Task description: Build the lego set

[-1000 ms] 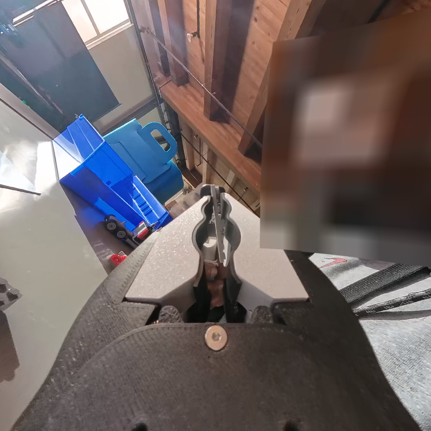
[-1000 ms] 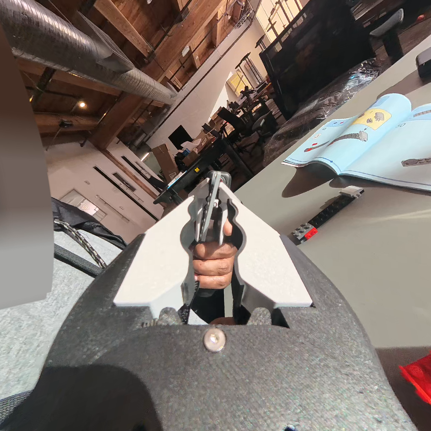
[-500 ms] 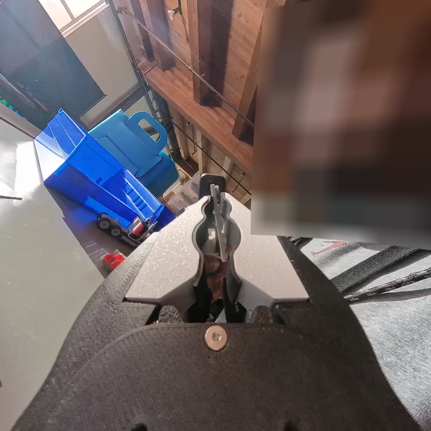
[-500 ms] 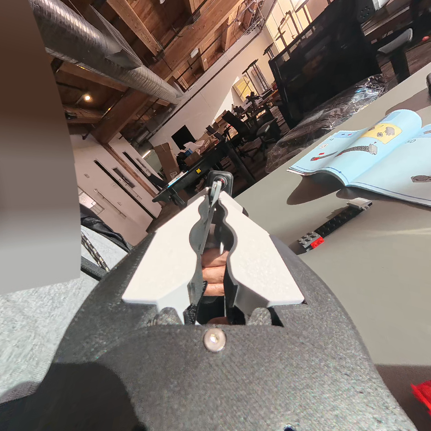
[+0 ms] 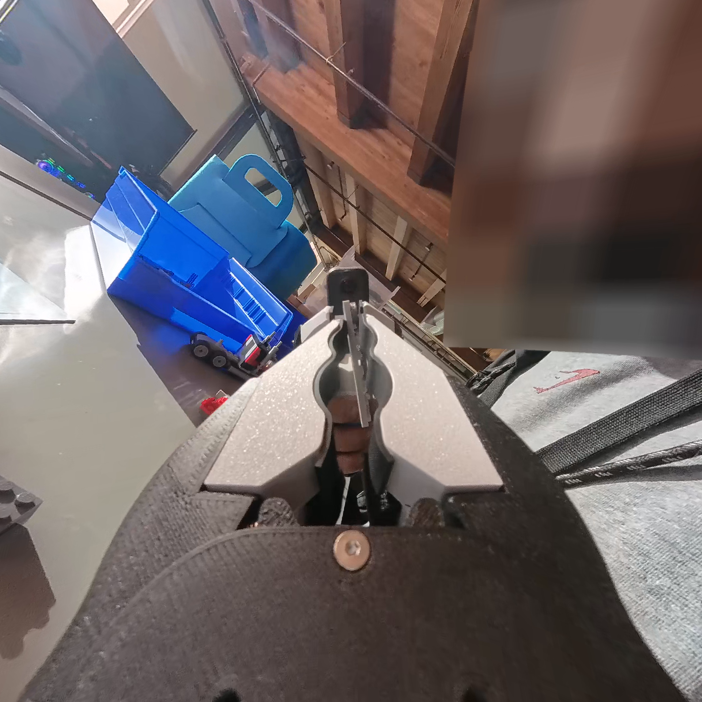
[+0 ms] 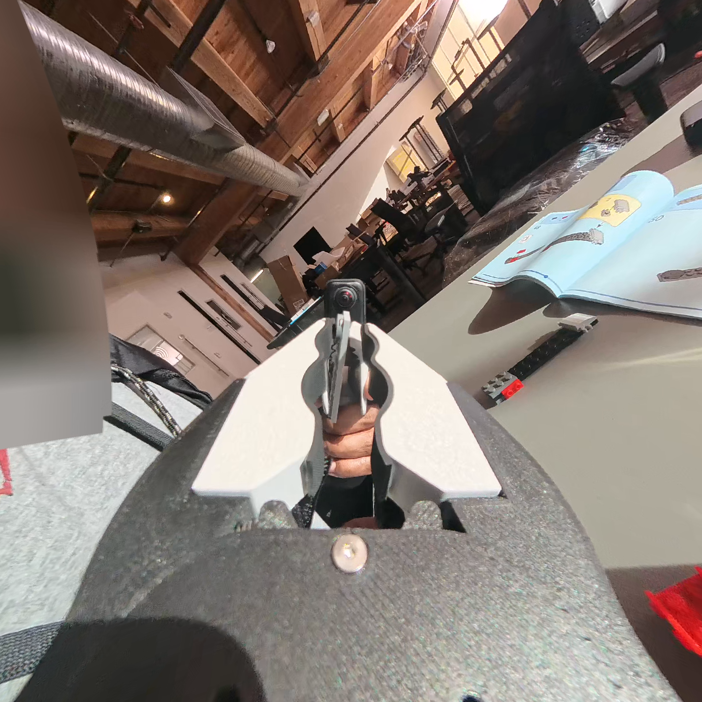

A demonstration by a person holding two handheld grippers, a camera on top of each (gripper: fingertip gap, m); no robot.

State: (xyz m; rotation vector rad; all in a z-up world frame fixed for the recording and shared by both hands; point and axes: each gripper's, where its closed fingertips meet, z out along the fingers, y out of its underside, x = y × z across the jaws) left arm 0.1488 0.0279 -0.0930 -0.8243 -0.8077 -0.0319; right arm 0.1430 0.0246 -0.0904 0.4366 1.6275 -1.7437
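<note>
Lego plate (image 5: 359, 374), thin and grey, pinched edge-on between both tools

blue bin (image 5: 178, 266) on table (image 5: 76, 418), duct (image 6: 152, 114) o'head.

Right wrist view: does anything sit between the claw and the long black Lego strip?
Nothing visible. The long black studded Lego strip lies on the grey table, rightward of the right claw, itself shut on a thin grey plate.

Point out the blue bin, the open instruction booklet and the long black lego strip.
blue bin (image 5: 163, 243), left wrist view, on its side wall.
instruction booklet (image 6: 607, 262), right wrist view, on the open left page.
black lego strip (image 6: 543, 353), right wrist view, mid-length on its studded top.
</note>
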